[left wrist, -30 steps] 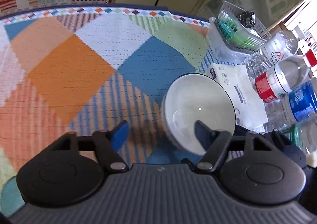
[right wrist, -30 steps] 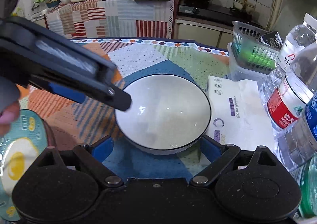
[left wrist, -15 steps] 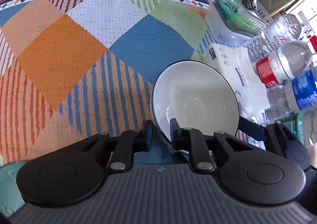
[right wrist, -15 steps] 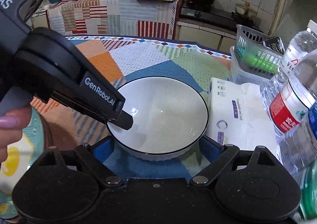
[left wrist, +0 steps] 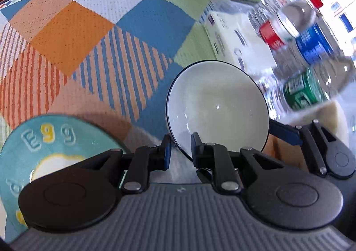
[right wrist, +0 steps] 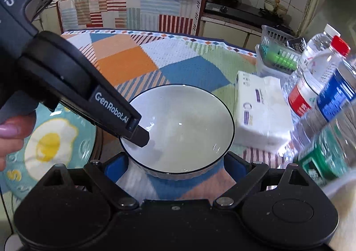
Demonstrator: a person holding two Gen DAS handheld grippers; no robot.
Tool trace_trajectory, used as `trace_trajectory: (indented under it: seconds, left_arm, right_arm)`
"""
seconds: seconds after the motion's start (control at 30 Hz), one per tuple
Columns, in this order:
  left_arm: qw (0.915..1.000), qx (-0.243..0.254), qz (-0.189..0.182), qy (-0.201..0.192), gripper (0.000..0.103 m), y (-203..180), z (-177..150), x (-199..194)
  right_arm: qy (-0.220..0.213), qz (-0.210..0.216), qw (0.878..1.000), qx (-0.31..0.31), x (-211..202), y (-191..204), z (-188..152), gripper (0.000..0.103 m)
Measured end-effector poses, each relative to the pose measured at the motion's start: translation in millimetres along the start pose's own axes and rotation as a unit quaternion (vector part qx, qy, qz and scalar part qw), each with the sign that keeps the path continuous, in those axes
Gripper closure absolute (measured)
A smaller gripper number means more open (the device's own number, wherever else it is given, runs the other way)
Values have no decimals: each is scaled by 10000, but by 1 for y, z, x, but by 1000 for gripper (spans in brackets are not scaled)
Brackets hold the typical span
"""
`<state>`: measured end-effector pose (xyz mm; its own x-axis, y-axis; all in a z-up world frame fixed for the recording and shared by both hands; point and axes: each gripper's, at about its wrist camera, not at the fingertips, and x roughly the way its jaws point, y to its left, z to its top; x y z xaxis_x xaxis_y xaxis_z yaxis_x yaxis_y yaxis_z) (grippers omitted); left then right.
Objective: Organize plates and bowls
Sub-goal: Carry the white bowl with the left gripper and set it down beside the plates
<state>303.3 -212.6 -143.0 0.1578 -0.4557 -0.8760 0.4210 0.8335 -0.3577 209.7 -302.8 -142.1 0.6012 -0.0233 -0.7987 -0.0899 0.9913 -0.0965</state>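
A white bowl with a dark rim [left wrist: 218, 106] [right wrist: 184, 128] is over the patterned tablecloth. My left gripper [left wrist: 180, 151] is shut on the bowl's near-left rim, one finger inside and one outside; it reaches in from the left in the right wrist view [right wrist: 138, 135]. My right gripper [right wrist: 175, 166] is open, its blue pads either side of the bowl's base, apart from it. A teal plate with a fried-egg print [left wrist: 44, 146] [right wrist: 49, 142] lies to the left of the bowl.
Several water bottles [right wrist: 316, 95] [left wrist: 289, 28] stand at the right. A white tissue pack [right wrist: 262, 113] lies beside the bowl. A clear basket [right wrist: 276, 55] sits at the far right. Kitchen counter behind the table.
My left gripper closed on the bowl's rim, then carried the bowl left toward the teal plate. The right gripper stayed open around the bowl.
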Motion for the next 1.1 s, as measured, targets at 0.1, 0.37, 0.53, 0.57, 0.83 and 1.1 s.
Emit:
trace_trajectory:
  seconds: [0.1,0.37,0.53,0.57,0.83,1.1]
  left_arm:
    - [10000,-6,-43,39,87,0,-9,-4]
    - [9998,131,128,56,86,-2,-13,15]
    - [9992,247,288,80,85,-8,-14,24]
    - [9991,266,315,73,84,-9,-14,24]
    - [9996,193,188,-15,75,-17,-24,-4]
    - [9975,470,485,-189,71,-41,-47,-57]
  right_arm:
    - [-22,9,10000,-83,-9,5,-10,8]
    - [5,3,9995,-324,1,6,-21,8]
    - [223,133,9995,-165,17,0,-27,8]
    - [228,128,9995,-162,17,-1,-28,8]
    - [201,142,9996,-164,-1,1,-29,9]
    - [128,202,9997,6,-43,-4,-39,8]
